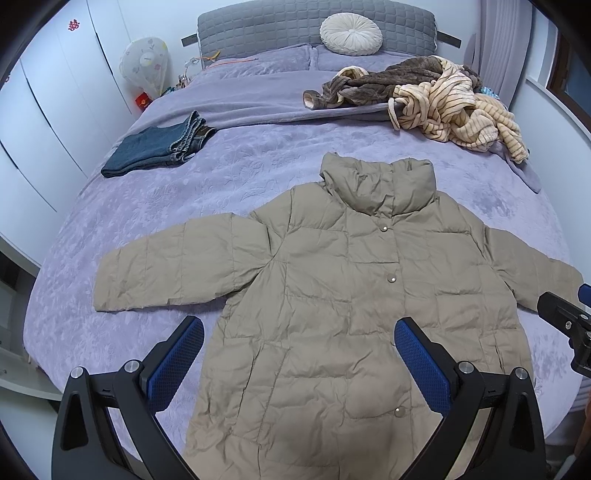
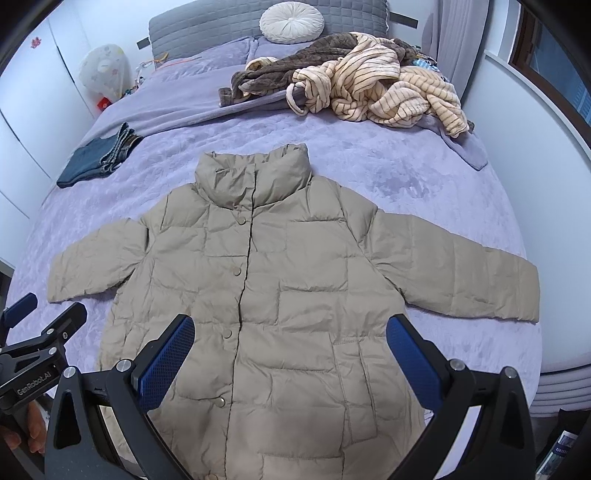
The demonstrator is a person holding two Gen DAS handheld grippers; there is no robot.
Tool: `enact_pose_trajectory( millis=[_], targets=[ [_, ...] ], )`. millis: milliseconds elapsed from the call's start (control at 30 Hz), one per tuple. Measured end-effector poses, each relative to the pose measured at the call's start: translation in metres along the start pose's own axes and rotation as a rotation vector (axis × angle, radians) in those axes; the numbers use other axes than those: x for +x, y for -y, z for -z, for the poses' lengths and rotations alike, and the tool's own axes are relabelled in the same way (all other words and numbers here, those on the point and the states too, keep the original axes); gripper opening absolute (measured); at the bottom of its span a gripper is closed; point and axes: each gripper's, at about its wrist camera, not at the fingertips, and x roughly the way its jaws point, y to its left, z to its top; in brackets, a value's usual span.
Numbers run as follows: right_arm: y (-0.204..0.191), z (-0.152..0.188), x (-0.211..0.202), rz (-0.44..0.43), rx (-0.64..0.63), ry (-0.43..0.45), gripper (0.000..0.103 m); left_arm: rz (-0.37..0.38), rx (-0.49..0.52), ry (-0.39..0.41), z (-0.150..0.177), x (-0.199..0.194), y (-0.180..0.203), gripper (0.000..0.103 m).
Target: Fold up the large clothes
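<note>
The left hand-held gripper (image 1: 299,360) was nearest the lens, its two blue pads spread wide and holding nothing, above the lower part of the beige puffer jacket (image 1: 343,306). The right hand-held gripper (image 2: 290,356) was the same: jaws wide apart, empty, above the jacket's hem side. The jacket lay flat on the purple bed (image 1: 240,173), front up and snapped closed, collar toward the headboard, both sleeves stretched out to the sides; I think it was spread like this so that the sleeves can be folded in first, so the folding seemed not yet begun. I counted one jacket with four snap buttons visible, one pair of folded jeans (image 1: 155,149) near the left edge of the bed, probably finished already, and one heap of unfolded clothes (image 1: 424,99) at the far right, with at least a brown piece and a striped cream piece. One round white cushion (image 1: 351,34) leaned on the grey headboard.
</note>
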Motion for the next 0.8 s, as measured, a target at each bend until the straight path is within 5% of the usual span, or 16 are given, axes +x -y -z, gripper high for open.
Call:
enact_pose_trajectory(
  millis=[800],
  targets=[
    [-0.0005,-0.0009,0.0009,0.0,-0.001,0.0,0.103,-0.002,-0.002,-0.004,-0.0003,0.0009,-0.0018,0.103]
  ],
)
